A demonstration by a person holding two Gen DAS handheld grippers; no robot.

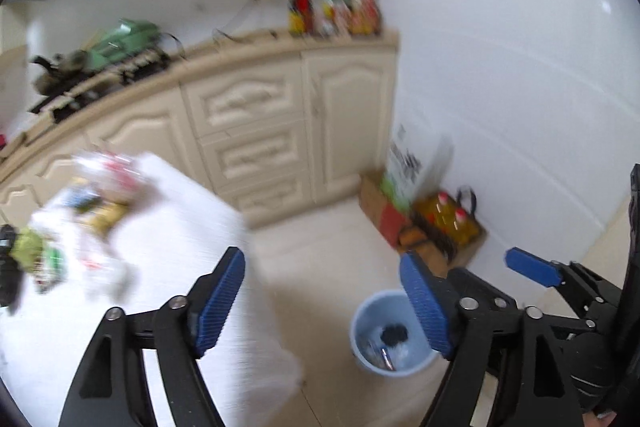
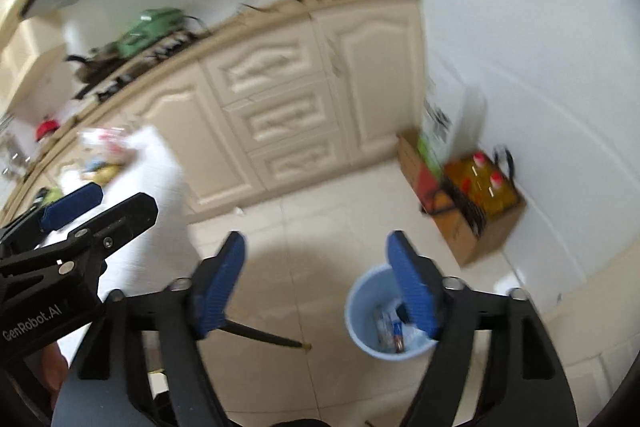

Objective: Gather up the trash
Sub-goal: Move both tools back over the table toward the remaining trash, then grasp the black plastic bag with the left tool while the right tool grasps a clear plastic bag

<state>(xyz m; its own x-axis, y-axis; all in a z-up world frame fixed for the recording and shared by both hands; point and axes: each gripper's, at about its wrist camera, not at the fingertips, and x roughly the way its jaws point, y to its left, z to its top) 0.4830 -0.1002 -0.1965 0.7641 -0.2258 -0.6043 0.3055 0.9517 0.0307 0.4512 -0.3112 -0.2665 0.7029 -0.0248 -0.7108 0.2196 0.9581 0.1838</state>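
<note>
Tools both stand wide open with nothing between their ribbed blue pads: the left tool and the right tool each hang above pale floor tiles. No earlier picture shows how they got there.

Just beside the right pad in each view sits a round, light blue plastic bin, on the floor, with scraps of trash inside; the right wrist view shows wrappers, the left a dark lump as well.

To the left stands a white-topped worktop carrying a blurred heap of crumpled wrappers and packets. The left wrist view shows this heap broadly; the right wrist view catches only its far end, plus a thin dark leg under the worktop and the left tool from the side.

Beyond runs a cream cabinet with carved, panelled doors and drawers. Colourful bottles and a green object sit on top. A cardboard box with yellow oil bottles stands against the glossy white wall.
</note>
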